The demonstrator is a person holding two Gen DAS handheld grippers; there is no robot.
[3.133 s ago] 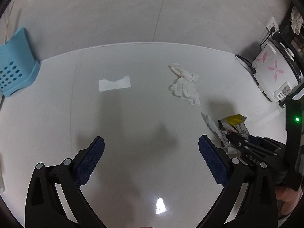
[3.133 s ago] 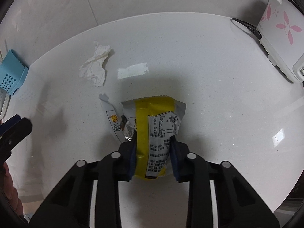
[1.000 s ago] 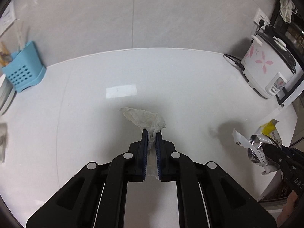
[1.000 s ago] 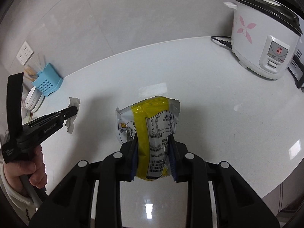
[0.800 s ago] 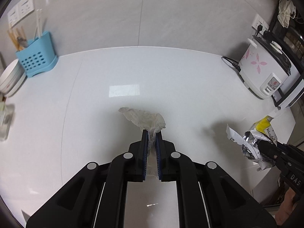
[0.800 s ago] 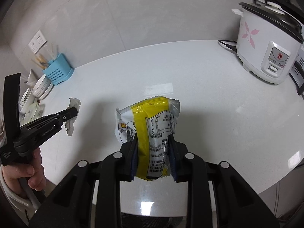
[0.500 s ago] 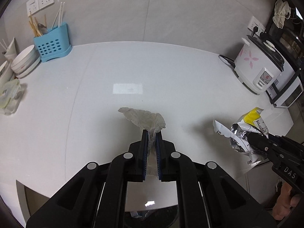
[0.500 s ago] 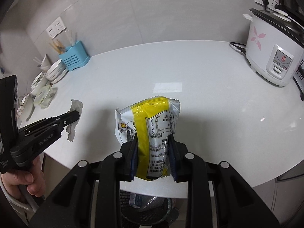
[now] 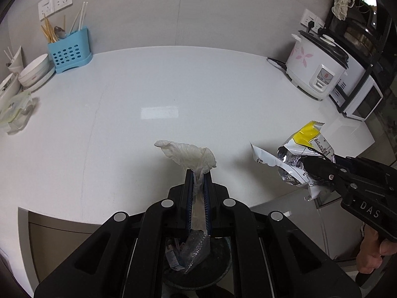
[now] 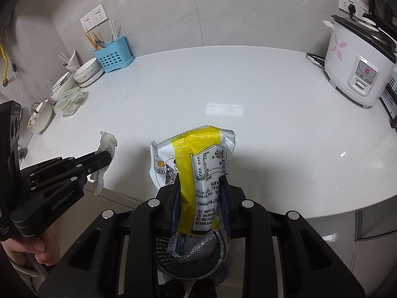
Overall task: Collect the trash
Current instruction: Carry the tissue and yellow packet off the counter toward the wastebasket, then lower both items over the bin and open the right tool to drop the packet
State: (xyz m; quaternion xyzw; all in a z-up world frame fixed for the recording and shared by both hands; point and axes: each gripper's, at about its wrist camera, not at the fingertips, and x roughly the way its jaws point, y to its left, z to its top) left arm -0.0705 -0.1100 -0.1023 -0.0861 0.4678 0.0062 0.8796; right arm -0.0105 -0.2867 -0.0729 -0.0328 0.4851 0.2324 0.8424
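Note:
My left gripper is shut on a crumpled white tissue, held in the air past the counter's front edge; it also shows in the right wrist view. My right gripper is shut on a yellow and white snack wrapper, which also shows in the left wrist view. A dark round trash bin stands on the floor below both grippers, with a small carton and plastic film inside; it also shows in the left wrist view.
The white counter lies ahead. A blue utensil holder, stacked bowls and a lidded container stand at its left. A rice cooker and a microwave stand at the right.
Both grippers have pulled back from the counter with their trash and now hang over the floor bin, which has come into view below them.

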